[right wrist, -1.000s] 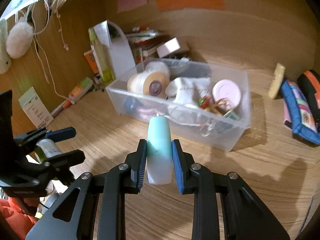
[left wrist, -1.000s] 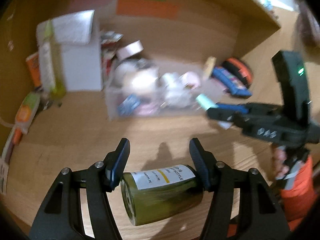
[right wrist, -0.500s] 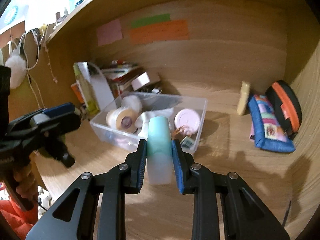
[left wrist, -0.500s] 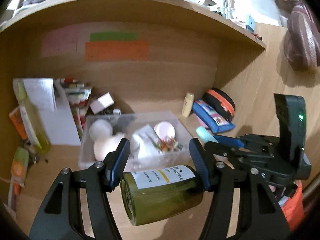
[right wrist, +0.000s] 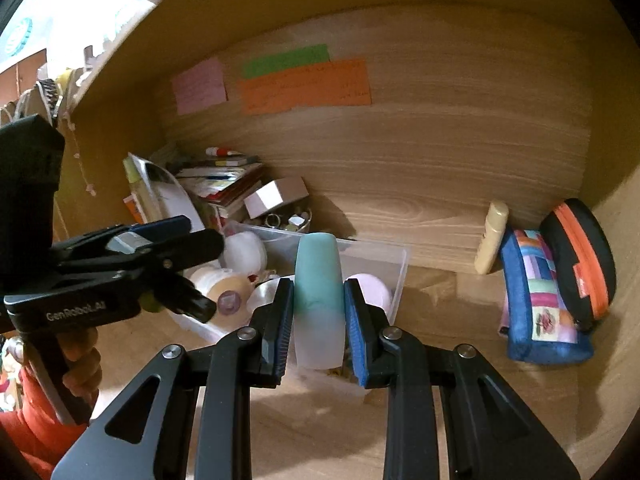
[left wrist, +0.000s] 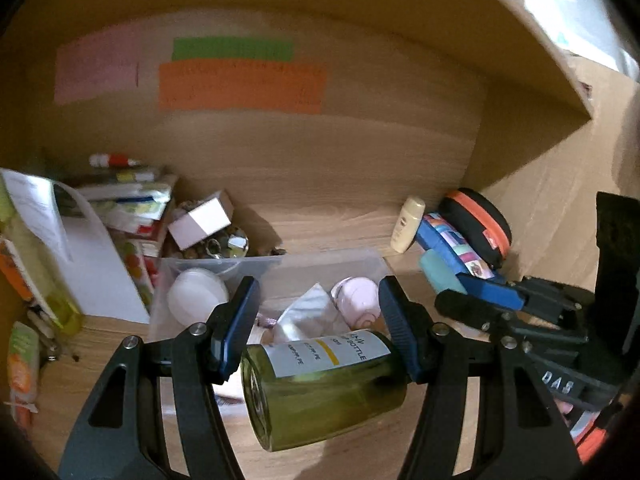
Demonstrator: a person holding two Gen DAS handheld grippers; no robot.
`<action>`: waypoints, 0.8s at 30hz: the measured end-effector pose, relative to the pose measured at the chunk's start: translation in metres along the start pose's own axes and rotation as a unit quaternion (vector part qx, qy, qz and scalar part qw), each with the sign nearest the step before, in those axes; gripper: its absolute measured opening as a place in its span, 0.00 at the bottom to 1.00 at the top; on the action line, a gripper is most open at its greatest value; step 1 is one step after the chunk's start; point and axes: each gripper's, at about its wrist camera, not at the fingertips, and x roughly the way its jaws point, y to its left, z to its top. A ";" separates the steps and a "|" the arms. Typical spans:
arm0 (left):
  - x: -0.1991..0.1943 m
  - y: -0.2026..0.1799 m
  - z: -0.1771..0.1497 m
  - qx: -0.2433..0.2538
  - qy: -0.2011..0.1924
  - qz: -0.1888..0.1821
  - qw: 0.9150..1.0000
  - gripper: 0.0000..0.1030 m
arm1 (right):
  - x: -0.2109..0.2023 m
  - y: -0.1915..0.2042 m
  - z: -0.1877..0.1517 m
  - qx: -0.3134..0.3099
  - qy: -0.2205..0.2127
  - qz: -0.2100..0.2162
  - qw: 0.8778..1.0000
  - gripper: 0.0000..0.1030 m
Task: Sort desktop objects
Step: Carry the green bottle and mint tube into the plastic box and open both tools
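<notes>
Left gripper (left wrist: 318,328) pinches a green bottle (left wrist: 320,388) crosswise between its pads, base toward the camera, label up. Right gripper (right wrist: 318,322) is clamped on a teal tube (right wrist: 319,300), standing straight up between the fingers. Both point downward over the clear bin (right wrist: 394,280), side by side; from the right wrist view the left gripper sits at nine o'clock, a hand (right wrist: 80,354) and orange sleeve (right wrist: 36,420) under it. Beyond, at two o'clock, a yellow tube (right wrist: 491,240) leans on the back wall beside a patchwork pouch (right wrist: 540,300) and a black case (right wrist: 580,264).
</notes>
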 end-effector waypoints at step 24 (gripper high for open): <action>0.074 -0.010 -0.019 0.027 0.069 0.005 0.997 0.65 | 0.067 -0.016 -0.030 -0.013 0.080 -0.018 0.997 0.23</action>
